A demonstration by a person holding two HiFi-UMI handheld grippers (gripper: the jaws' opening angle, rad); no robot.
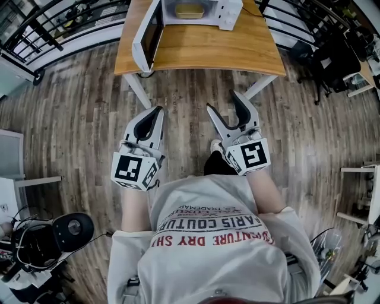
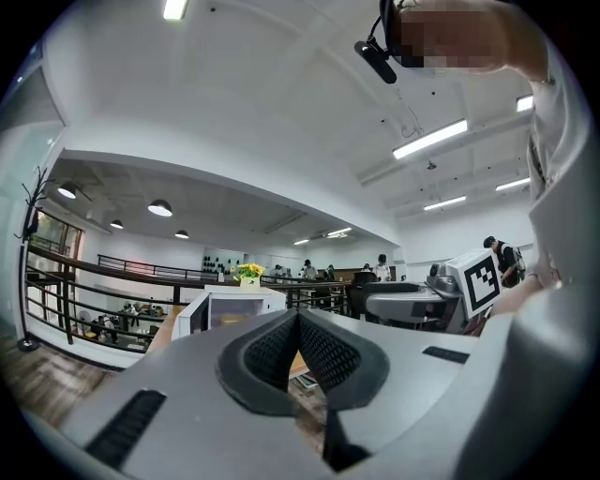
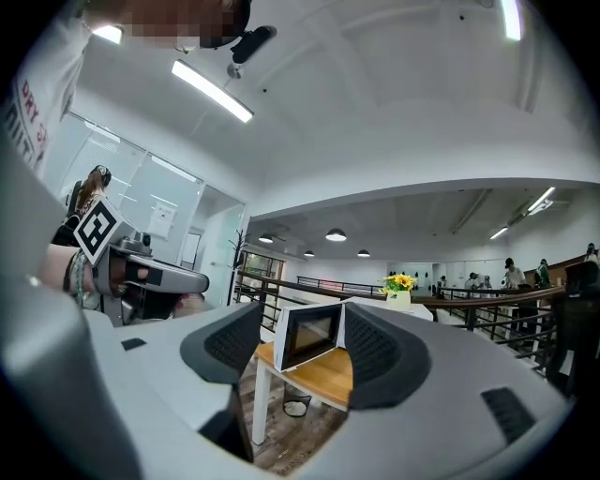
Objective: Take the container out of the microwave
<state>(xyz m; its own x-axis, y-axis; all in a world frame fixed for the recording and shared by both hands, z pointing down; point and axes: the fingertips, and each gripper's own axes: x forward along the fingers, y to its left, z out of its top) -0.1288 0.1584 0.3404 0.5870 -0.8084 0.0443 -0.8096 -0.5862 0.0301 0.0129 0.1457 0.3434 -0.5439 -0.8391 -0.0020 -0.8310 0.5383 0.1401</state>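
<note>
The microwave (image 1: 228, 13) on the wooden table (image 1: 202, 50) already has its door (image 1: 148, 34) open and the yellow container (image 1: 189, 10) still inside, with the left gripper (image 1: 158, 111) closed and empty and the right gripper (image 1: 224, 102) spread wide and empty, both well short of it.

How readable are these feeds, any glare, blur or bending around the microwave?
Head view: evenly lit, sharp, table edges bowed by the lens, container clear inside the microwave. Left and right gripper views: dark round corners, bright ceiling strips, microwave small but sharp.
</note>
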